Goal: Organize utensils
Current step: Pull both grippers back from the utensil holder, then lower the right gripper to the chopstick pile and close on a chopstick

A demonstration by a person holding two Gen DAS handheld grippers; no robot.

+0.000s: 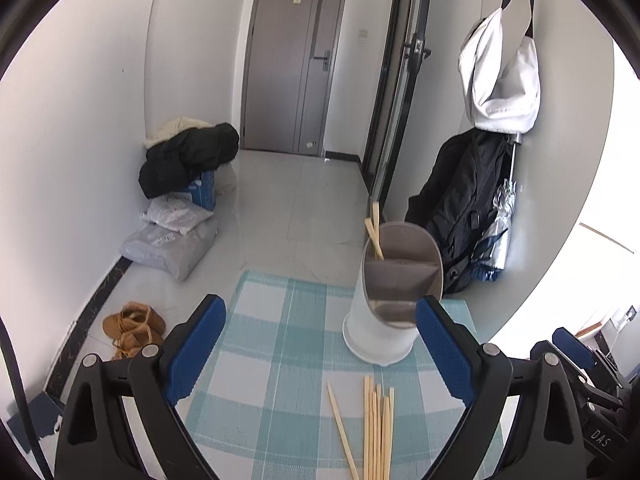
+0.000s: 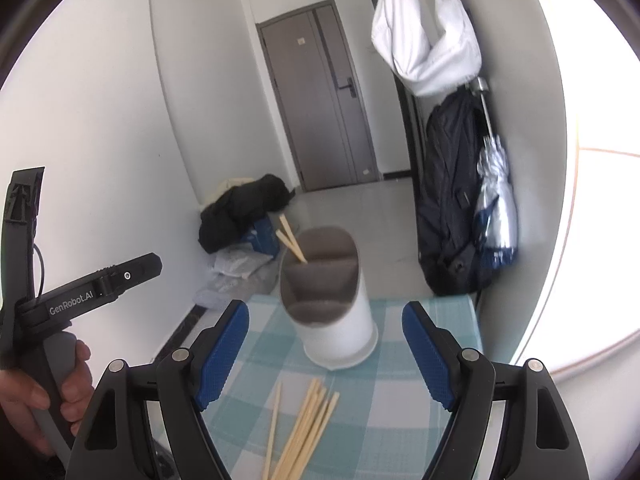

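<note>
Looking across the desk [image 1: 256,360] with its teal checked mat, we find everything the task needs in the lower middle of both views. Largest is the white holder [image 1: 380,320], standing upright right of centre in the left view and dead centre in the right view [image 2: 340,328], its top split into compartments. Two chopsticks [image 1: 375,236] already lean out of its far compartment.

Our left gripper [image 1: 320,344] and right gripper [image 2: 324,352] both hover with fingers [image 1: 196,352] spread wide and nothing between them.

Smallest, and what the next move turns on, is the loose bundle of chopsticks [image 1: 378,432] lying flat on the mat, on the near side of the holder. In the left view it sits at the bottom edge, nearer the right-hand finger, its long axis running straight away from us. In the right view the bundle [image 2: 304,432] lies bottom centre between the fingers, slanting toward the upper right. We judge the right gripper better placed, closing across the sticks.
</note>
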